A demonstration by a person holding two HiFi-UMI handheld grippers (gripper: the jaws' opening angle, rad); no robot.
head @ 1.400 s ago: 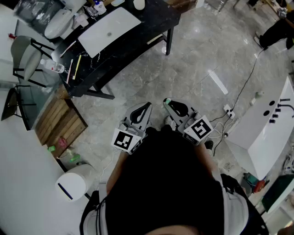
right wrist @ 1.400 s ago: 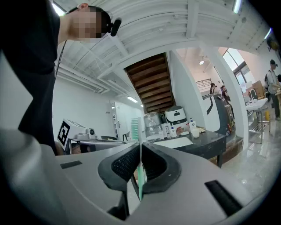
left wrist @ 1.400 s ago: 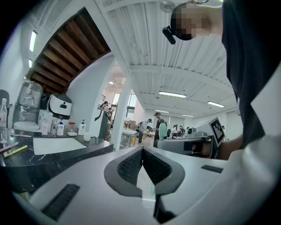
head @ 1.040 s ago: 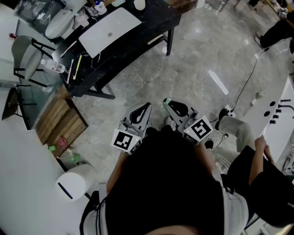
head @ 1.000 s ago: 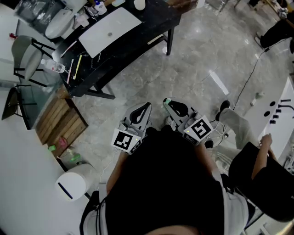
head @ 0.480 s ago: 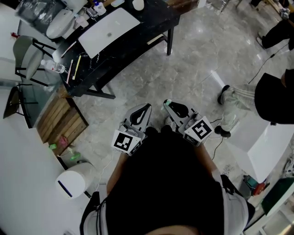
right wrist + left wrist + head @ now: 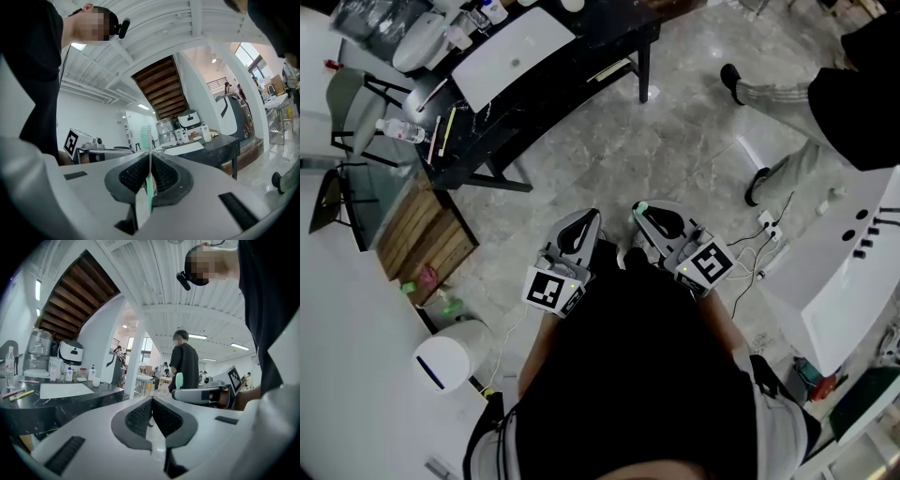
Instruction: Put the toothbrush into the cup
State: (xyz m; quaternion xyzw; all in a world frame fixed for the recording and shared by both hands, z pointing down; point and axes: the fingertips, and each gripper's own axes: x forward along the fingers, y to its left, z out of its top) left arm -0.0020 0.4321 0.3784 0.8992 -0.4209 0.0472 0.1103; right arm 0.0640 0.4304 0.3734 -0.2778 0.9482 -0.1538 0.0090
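Green toothbrush [image 7: 149, 150] clamped upright in the right tongs [image 7: 150, 161].
Its bristle head sticks up above the pads. The left tongs [image 7: 151, 405], just beside, are pressed together on nothing. The black worktop [image 7: 581, 56] stands well apart, across the marble floor [image 7: 675, 141].

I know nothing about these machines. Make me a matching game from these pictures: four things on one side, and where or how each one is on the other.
Things:
1. toothbrush
2. left claw
3. white mat
4. black table

Place or state:
A. lying flat on the table top
B. shut, with nothing in it
C. pinched upright in the right claw
D. standing on the grey stone floor

Pairs: 1-C, 2-B, 3-A, 4-D
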